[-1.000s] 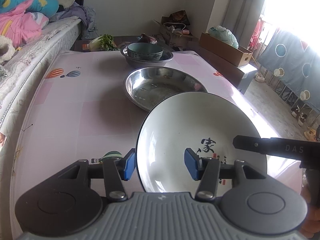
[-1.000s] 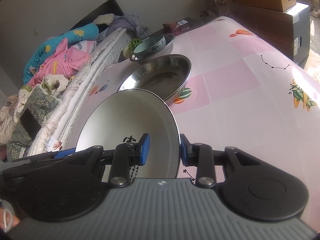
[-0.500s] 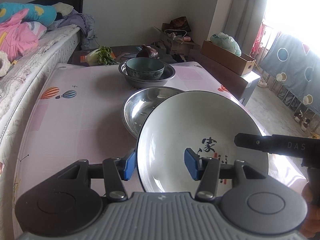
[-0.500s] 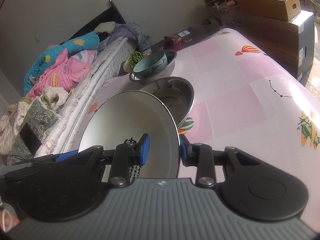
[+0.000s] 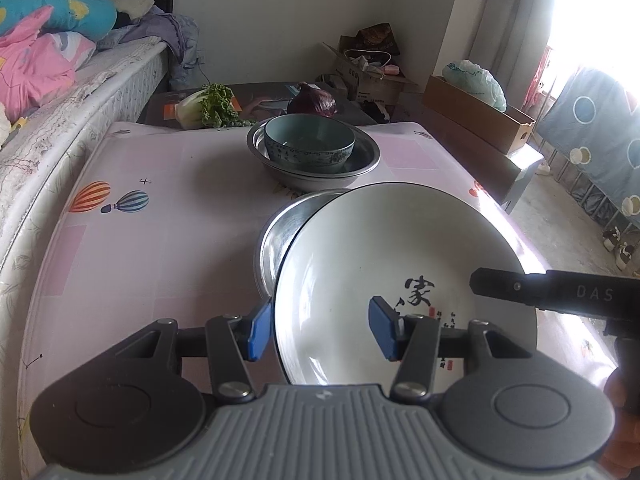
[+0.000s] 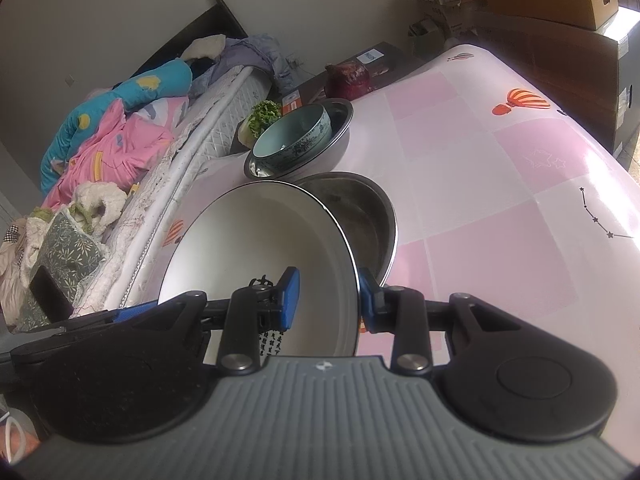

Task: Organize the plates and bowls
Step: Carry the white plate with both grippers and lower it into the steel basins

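The white plate (image 5: 400, 264) is round and shallow, with a thin dark rim and black brush characters with small red seals near its edge. I carry it tilted above the pink bench (image 5: 160, 240), overlapping the near steel basin (image 5: 276, 232), whose rim shows at the plate's ten o'clock. At twelve o'clock, further along the bench, a teal patterned bowl (image 5: 309, 142) sits inside a second steel basin (image 5: 372, 152).

My left gripper (image 5: 320, 330) has its jaws clamped on the plate's edge at its seven o'clock, one blue pad under the rim, the other on the inner face. My right gripper (image 6: 326, 296) has its jaws clamped on the opposite rim, narrower apart.

The near basin's inside is mostly hidden behind the plate. My own housings cut off the plate's lower edge. The writing is too small to read fully.
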`<state>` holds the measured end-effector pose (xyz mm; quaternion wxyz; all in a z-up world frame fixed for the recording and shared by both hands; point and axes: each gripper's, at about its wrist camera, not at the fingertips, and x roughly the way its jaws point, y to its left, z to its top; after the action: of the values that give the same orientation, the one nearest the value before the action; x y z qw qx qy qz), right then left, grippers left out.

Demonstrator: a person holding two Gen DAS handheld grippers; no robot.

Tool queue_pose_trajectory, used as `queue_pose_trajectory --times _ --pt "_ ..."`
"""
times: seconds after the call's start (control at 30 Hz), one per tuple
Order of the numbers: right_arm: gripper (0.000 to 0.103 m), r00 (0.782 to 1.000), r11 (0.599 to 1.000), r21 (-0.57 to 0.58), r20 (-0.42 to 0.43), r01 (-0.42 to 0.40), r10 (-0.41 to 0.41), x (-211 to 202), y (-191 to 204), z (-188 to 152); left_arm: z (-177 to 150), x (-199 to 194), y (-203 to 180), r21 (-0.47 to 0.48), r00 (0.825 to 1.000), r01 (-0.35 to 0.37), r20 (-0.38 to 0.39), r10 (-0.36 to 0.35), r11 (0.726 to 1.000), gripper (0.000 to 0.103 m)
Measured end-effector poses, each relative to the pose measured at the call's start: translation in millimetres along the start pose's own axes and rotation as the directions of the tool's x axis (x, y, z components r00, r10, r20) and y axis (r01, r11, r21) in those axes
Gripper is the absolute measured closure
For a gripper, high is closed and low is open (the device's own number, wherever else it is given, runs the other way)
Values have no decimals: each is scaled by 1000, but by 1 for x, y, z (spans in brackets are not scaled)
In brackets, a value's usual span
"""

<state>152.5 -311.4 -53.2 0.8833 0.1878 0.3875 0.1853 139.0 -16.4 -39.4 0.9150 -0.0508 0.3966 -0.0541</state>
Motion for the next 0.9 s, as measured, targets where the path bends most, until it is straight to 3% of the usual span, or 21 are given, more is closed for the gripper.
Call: queue_pose_trajectory --times 0.7,0.9 --pt "72 998 999 43 -65 22 -19 52 -13 26 25 36 3 14 998 -31 -62 32 999 51" --pt "71 998 999 46 -51 28 -25 56 -15 30 28 31 -3 37 999 -8 -30 9 999 51"
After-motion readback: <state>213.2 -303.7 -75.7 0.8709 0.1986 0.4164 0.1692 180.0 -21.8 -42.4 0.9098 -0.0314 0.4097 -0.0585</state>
